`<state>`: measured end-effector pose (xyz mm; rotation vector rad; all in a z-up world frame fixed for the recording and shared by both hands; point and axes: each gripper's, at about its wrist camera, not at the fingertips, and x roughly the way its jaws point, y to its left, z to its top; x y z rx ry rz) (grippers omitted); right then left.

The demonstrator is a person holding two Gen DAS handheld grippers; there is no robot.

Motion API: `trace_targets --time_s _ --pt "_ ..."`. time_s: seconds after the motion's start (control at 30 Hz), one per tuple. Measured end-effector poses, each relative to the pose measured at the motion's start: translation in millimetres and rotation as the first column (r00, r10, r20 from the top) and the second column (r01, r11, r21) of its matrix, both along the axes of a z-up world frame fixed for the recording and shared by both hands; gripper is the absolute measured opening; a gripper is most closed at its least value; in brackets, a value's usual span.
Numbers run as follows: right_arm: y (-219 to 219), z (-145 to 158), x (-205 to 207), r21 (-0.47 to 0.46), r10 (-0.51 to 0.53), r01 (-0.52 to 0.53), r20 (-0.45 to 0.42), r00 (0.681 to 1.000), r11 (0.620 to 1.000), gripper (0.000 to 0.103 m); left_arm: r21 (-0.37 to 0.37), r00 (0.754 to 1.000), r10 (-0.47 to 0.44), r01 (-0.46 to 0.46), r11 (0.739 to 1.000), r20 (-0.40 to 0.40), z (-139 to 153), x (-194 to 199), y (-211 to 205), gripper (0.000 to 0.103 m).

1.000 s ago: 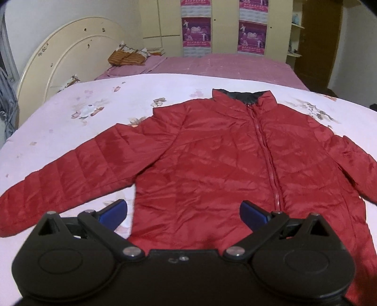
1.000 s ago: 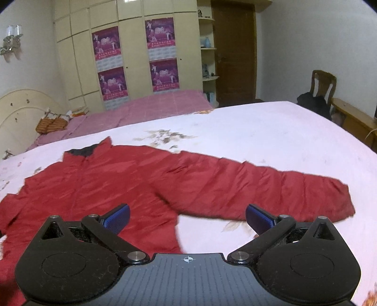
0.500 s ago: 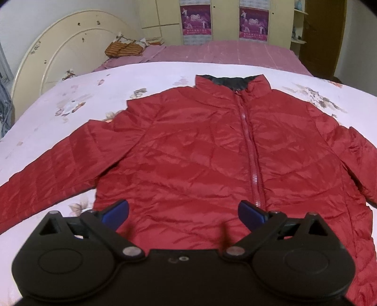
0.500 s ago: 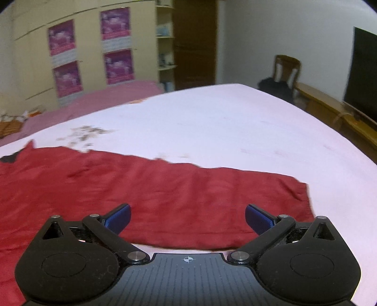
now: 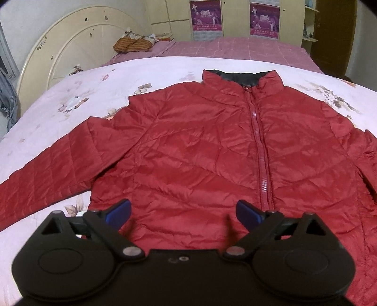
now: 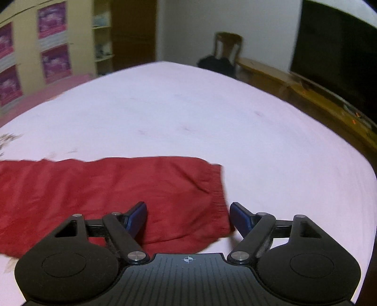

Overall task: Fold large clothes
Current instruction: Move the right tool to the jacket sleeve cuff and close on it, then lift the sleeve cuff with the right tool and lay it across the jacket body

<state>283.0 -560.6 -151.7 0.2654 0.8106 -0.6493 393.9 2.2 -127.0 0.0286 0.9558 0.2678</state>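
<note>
A red quilted jacket [image 5: 200,146] lies face up and zipped on the pale floral bed sheet [image 5: 59,113], collar far, both sleeves spread out. My left gripper [image 5: 183,211] hovers over the lower front of the jacket, left of the zip. Its jaws are closing but still wide, and the pads touch no fabric. In the right wrist view the jacket's right sleeve [image 6: 106,193] runs in from the left and ends at its cuff [image 6: 216,188]. My right gripper [image 6: 188,217] is low over that cuff. Its jaws are closing with the cuff end between them, and the pads do not press on it.
A cream headboard [image 5: 59,47] stands at the far left. Behind the bed are a pink bed [image 5: 235,49] with a woven bag [image 5: 132,43] and a wardrobe with posters [image 5: 205,14]. To the right are a chair [image 6: 227,49], a long wooden stand [image 6: 306,94] and a dark screen [image 6: 337,54].
My right gripper swung right along the sleeve to its cuff, dropped lower, and its jaws narrowed. My left gripper came forward and lower over the jacket body.
</note>
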Motion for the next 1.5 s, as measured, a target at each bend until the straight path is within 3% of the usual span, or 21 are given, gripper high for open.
trace_targets --time_s 0.2,0.27,0.3,0.33,0.37,0.5,0.63,0.83,1.03,1.17,1.27,1.37,1.5 --pt "-11 -8 -2 0.088 -0.022 0.021 0.011 1.000 0.996 0.077 0.018 1.000 0.004 -0.004 1.000 -0.003 -3 2 2 0.094" --pt "-12 -3 -4 0.098 -0.015 0.011 0.034 0.999 0.995 0.052 0.017 1.000 0.009 -0.009 1.000 -0.005 -4 2 5 0.092" --pt "-12 -2 -4 0.112 -0.010 0.004 0.052 0.999 0.994 0.045 0.014 1.000 0.011 -0.011 1.000 -0.006 -4 2 6 0.092" --pt "-11 2 -6 0.139 -0.003 -0.007 0.076 0.997 0.990 0.029 0.010 1.000 0.013 -0.013 1.000 -0.005 -4 1 8 0.091" --pt "-11 5 -5 0.163 -0.002 -0.014 0.095 0.995 0.987 0.023 0.005 1.000 0.014 -0.014 1.000 -0.003 -3 1 9 0.090" --pt "10 35 4 0.167 0.053 -0.085 0.189 0.981 0.982 0.023 -0.022 1.000 0.012 -0.011 1.000 0.009 2 -2 15 0.089" --pt "56 70 29 0.143 0.193 -0.240 0.279 0.940 0.960 0.023 -0.054 0.999 0.014 -0.012 0.998 0.035 10 -7 24 0.088" --pt "167 104 72 0.120 0.444 -0.513 0.360 0.821 0.850 0.023 -0.063 0.997 0.014 -0.009 0.998 0.076 22 -17 50 0.088" --pt "301 112 95 0.123 0.635 -0.720 0.386 0.669 0.683 0.023 -0.107 0.994 0.045 -0.034 0.994 0.101 27 -24 93 0.088" --pt "378 96 108 0.153 0.725 -0.804 0.360 0.586 0.574 0.023 -0.136 0.992 0.062 -0.048 0.990 0.107 28 -25 121 0.088" --pt "420 82 114 0.188 0.771 -0.838 0.329 0.546 0.513 0.023 -0.140 0.992 0.066 -0.050 0.989 0.110 28 -24 136 0.088" --pt "452 63 121 0.230 0.797 -0.849 0.297 0.526 0.476 0.023 -0.157 0.992 0.063 -0.045 0.987 0.112 28 -20 146 0.089" --pt "470 49 128 0.270 0.816 -0.849 0.256 0.517 0.453 0.026 -0.185 0.992 0.038 -0.015 0.983 0.120 27 -13 150 0.090"
